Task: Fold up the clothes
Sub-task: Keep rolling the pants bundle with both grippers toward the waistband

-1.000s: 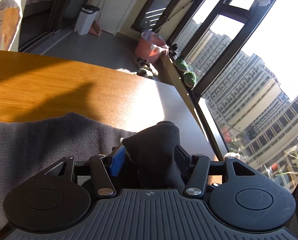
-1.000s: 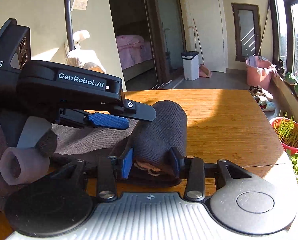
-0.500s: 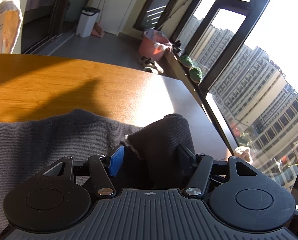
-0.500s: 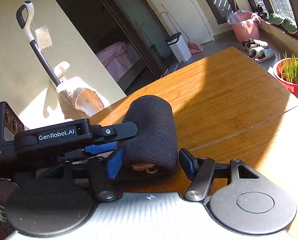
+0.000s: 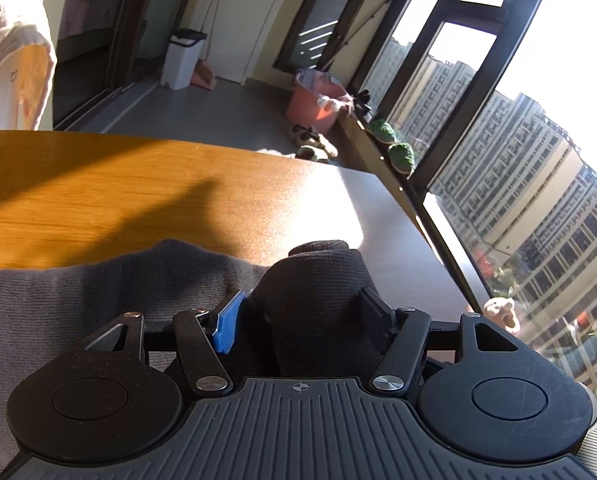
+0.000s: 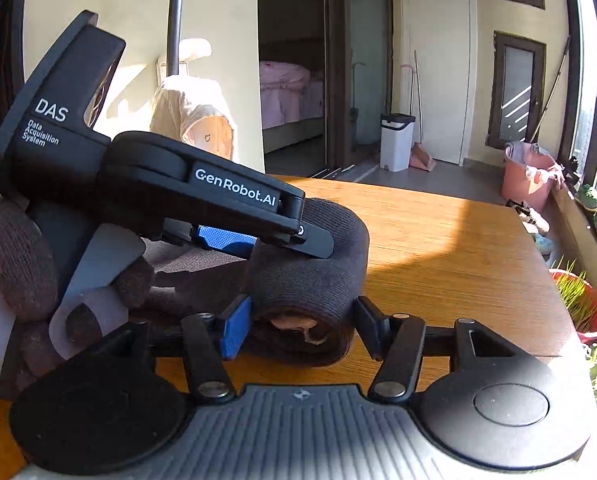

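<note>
A dark grey knit garment [image 5: 98, 292] lies on the wooden table [image 5: 98, 192], its near end rolled into a thick roll [image 6: 318, 264]. My left gripper [image 5: 302, 304] straddles a bunched fold of it. Its jaws are opening, and the fabric still fills the gap and touches both pads. In the right wrist view, the left gripper [image 6: 282, 242] reaches in from the left over the top of the roll, held by a hand in a knit glove [image 6: 14, 248]. My right gripper [image 6: 302, 320] has the roll's open end between its opening jaws, the right pad barely clear of it.
A red pot of grass [image 6: 578, 304] stands off the table's right edge below a window sill with small plants [image 5: 398, 152]. On the floor behind are a pink bucket [image 6: 526, 176], shoes and a white bin [image 6: 396, 140]. A cream cloth [image 5: 10, 60] hangs behind the table's far left.
Both grippers' jaws have widened around the dark fabric. The right wrist view tilted and then swung back, with the roll resting on the table. The left view barely shifted.
</note>
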Tool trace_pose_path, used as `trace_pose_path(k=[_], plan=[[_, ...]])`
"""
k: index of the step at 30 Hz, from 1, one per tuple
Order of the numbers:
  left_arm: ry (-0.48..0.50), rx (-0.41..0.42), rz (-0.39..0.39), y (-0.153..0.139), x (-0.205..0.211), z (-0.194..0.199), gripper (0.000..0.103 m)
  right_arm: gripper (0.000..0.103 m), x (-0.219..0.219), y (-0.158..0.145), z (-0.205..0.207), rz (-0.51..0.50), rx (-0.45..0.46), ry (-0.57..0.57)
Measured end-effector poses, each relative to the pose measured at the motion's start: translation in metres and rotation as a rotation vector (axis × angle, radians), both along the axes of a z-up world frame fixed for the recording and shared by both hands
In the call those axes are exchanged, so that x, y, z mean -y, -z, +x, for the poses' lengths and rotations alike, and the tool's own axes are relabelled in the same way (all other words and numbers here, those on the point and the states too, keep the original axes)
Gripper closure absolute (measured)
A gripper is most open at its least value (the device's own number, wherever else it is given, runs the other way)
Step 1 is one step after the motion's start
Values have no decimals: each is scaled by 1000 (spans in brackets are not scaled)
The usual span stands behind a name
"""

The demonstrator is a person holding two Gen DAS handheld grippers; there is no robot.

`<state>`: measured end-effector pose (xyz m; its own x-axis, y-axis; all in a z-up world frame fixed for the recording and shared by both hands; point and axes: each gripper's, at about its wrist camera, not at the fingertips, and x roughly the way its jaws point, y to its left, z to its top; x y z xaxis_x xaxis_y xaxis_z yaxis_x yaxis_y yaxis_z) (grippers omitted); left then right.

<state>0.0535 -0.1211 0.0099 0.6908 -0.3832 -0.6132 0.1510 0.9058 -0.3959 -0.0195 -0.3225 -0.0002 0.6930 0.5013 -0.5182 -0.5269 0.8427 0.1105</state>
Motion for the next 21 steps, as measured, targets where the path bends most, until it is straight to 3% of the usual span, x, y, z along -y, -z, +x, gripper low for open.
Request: trace_pose_path(k=[5, 9, 11, 13, 16, 21], plan=[[-11, -25, -61, 10, -17, 2, 31, 38, 34, -1, 22, 283, -136, 88], [-24, -39, -99, 13, -22, 3, 30, 35, 35, 27, 49, 425, -295, 100], [-26, -40, -97, 13, -22, 2, 30, 44, 37, 33, 52, 454, -326, 104], [-21, -34, -83, 11, -21, -1, 30, 61, 44, 31, 51, 463, -316, 101], [-8, -13, -79, 2, -19, -4, 28, 63, 53, 18, 42, 405, -268, 128], [22, 33, -91, -16, -6, -8, 27, 61, 22, -3, 22, 27, -16, 174]])
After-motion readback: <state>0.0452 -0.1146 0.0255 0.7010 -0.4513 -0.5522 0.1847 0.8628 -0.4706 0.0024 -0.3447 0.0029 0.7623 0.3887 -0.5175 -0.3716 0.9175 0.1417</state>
